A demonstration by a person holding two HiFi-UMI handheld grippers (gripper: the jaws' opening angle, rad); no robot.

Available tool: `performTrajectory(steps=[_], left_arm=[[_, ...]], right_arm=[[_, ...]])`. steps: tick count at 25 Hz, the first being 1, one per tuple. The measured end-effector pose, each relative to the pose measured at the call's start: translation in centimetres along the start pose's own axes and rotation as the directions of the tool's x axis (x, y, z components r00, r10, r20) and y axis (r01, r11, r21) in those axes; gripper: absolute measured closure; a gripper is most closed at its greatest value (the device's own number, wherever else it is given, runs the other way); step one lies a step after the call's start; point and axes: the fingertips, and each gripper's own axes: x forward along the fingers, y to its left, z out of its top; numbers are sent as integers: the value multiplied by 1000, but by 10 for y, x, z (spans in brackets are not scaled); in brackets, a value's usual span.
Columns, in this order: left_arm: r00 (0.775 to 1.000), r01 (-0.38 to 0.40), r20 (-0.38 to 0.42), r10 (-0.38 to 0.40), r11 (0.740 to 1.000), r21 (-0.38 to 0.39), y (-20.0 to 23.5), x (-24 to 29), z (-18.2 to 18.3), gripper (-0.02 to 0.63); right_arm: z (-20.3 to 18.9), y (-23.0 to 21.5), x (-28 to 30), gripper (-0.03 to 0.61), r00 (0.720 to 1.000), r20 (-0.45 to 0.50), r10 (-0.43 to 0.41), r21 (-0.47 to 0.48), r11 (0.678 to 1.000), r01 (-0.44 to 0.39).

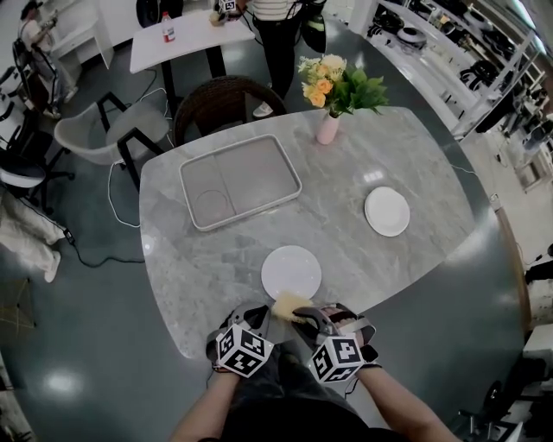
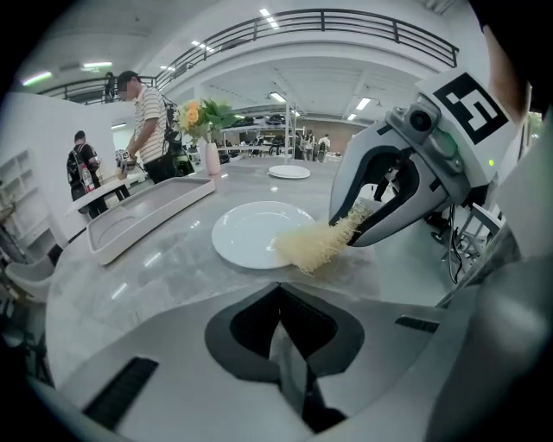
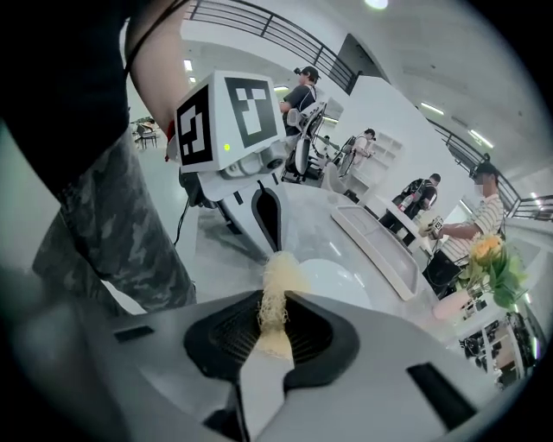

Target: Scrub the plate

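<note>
A person at the near edge of a grey marbled surface (image 1: 415,155) holds a pair of tongs in each hand, each topped by a cube with square markers. The right tongs (image 3: 273,321) are clamped on a pale yellow, stringy scrubber (image 3: 278,280). Its frayed loose end reaches the near rim of a round white plate (image 1: 291,271). The plate lies flat close to the front edge of the surface, just ahead of both tools. From the left gripper view the fibres overlap the rim on the plate's right side, though whether they press on it cannot be told. The left tongs (image 2: 282,328) are pressed together with nothing between them. They are held just beside the right tongs, clear of the plate and pointing toward it. A second plate (image 1: 386,211), also white, sits farther back and to the right, well apart from the first. A shallow grey tray (image 1: 259,173) with a round recess in one corner lies at an angle toward the far left of the surface. A pink vase (image 1: 327,129) of yellow and cream flowers (image 1: 324,79) stands at the far edge. A dark woven chair (image 1: 226,97) is drawn up on the far side. Beyond it, a person in a striped top (image 2: 151,112) stands by a white table (image 1: 186,39) that carries a bottle (image 1: 168,27).
</note>
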Motion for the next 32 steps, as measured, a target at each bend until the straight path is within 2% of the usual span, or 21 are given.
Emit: performTrajectory(steps=[8,10,13,16,21,26,32], left_arm=[[998,-40,42,45,993,-115,-13,-15,-3,601],[995,-39,86,55,983,-179,-16,-20,-1,601],[978,-33,184,95,948,-316,-18,-31,5,601],[948,-49,272,165,921,-386,-19,-46,15,601],[900,-104,358,249,920,-379,-26,-71,25,601],[869,-112,402,287,907,-406,-34,-83,35,601],[858,-115,417,298,905,-409,-56,-91,37,601]], right_arm=[[2,8,-18,505,997,71,-6,65,998,1],[4,9,-25,505,995,96,-15,104,995,5],[5,11,-37,505,989,143,-37,206,978,7],[4,8,-51,505,977,200,-74,360,933,-3],[0,4,-73,505,945,286,-157,557,830,-30],[-4,7,-91,505,921,324,-219,628,777,-36],[-3,18,-109,505,898,364,-248,662,747,-62]])
